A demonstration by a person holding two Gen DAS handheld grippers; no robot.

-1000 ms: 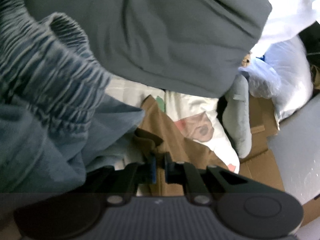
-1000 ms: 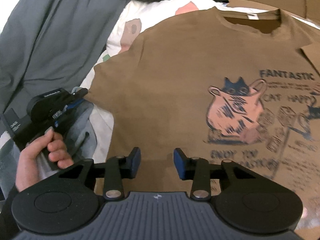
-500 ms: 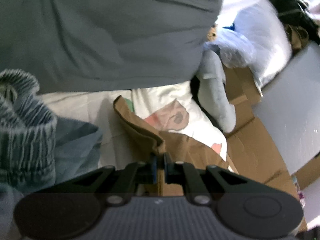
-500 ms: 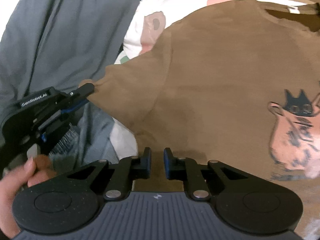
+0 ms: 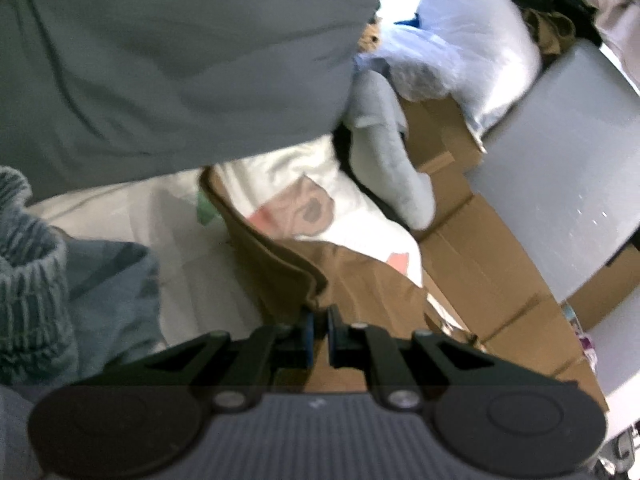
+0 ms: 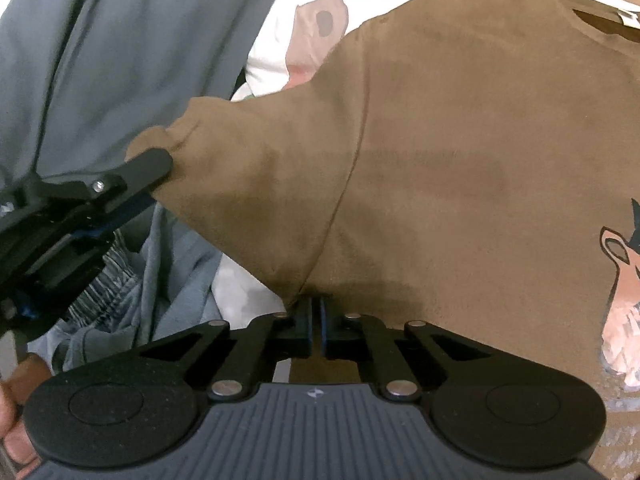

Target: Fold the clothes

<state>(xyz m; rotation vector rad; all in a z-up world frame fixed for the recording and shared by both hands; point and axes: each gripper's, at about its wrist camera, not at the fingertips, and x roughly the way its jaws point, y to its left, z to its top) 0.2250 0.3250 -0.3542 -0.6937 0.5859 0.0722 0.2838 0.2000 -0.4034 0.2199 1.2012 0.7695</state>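
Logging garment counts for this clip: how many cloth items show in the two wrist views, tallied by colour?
Brown: 1, the brown T-shirt
Dark grey: 1, the grey garment
Blue-grey: 1, the piece with a gathered waistband
White, printed: 1, the sheet underneath
Pale grey: 1, a soft item, kind unclear
Total: 5

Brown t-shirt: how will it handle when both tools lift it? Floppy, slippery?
Probably floppy: the brown t-shirt already drapes and creases where the left tool pinches its sleeve. Likely light, since a small pinch raises that sleeve. Slip looks unlikely; the right tool is shut on matte fabric at the underarm seam.
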